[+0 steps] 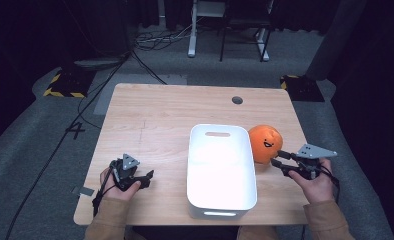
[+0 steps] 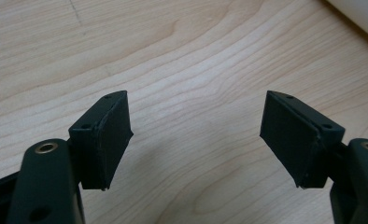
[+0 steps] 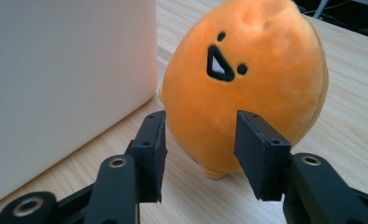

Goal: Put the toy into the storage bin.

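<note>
The right tongs (image 3: 201, 154) stand with their flat black jaws apart at a moderate width, holding nothing, just in front of the orange plush toy (image 3: 245, 79). The toy is soft and round like an egg, with a small black stitched face. It stands on the bench (image 1: 155, 115) close beside the right wall of the white plastic bin (image 1: 220, 170), which has smooth walls and rounded corners. The left tongs (image 2: 196, 135) are wide open and empty, low over bare pale wood with a wavy grain, left of the bin.
</note>
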A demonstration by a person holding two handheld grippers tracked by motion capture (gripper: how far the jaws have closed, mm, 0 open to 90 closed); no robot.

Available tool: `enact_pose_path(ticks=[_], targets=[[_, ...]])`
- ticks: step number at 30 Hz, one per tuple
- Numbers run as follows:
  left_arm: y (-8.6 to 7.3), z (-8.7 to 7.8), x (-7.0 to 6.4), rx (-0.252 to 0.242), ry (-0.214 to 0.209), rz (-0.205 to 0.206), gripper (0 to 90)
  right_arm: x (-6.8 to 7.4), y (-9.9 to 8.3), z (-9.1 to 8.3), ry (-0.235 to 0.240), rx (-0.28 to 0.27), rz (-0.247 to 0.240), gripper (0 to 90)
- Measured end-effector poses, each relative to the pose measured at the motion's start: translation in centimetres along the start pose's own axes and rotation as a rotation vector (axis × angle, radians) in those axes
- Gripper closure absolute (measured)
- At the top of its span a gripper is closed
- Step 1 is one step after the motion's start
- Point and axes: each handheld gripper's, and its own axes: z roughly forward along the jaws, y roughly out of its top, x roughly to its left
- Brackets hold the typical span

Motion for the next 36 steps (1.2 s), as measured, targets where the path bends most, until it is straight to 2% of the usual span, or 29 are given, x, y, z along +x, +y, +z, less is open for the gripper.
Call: enact_pose_path(ticks=[3, 5, 9, 10, 13, 16, 17, 20, 24, 27, 30, 36], targets=[[-0.1, 0.3, 0.4, 0.009, -0.010, 0.004, 24.5, 0.0, 0.5, -0.2, 0.026, -0.032, 0.038, 49.8], [-0.2, 0.6, 0.6, 0.011, -0.014, -0.003, 24.2, -0.1, 1.0, -0.4, 0.023, -0.051, 0.048, 48.4], [-0.3, 1.0, 1.0, 0.034, 0.018, 0.006, 23.6, -0.5, 2.0, -0.6, 0.016, -0.049, 0.047, 48.3], [-0.4, 1.2, 1.1, 0.032, 0.014, 0.018, 23.3, -0.6, 2.2, -0.6, 0.020, -0.050, 0.054, 48.3], [-0.3, 1.3, 1.3, 0.031, 0.008, 0.014, 20.9, -1.0, 2.9, -0.6, 0.032, -0.039, 0.057, 47.2], [-0.2, 1.5, 1.5, 0.036, -0.005, 0.027, 18.9, -1.2, 3.7, -0.5, 0.058, -0.063, 0.077, 45.8], [-0.2, 1.5, 1.5, 0.037, -0.004, 0.028, 18.4, -1.3, 4.1, -0.5, 0.059, -0.058, 0.066, 45.3], [-0.1, 1.5, 1.5, 0.045, -0.003, 0.029, 17.8, -1.5, 5.1, -0.5, 0.046, -0.059, 0.050, 45.1], [-0.1, 1.6, 1.4, 0.040, 0.003, 0.026, 17.3, -2.1, 6.0, -0.3, 0.044, -0.075, 0.072, 45.1], [-0.1, 1.6, 1.4, 0.039, 0.002, 0.025, 17.1, -2.8, 6.1, 0.2, 0.048, -0.081, 0.089, 45.5], [-0.1, 1.6, 1.4, 0.039, 0.002, 0.025, 17.1, -3.4, 6.0, 1.0, 0.036, -0.091, 0.098, 46.3], [-0.1, 1.6, 1.4, 0.039, 0.002, 0.025, 17.1, -4.4, 6.0, 2.0, 0.006, -0.132, 0.147, 47.7]])
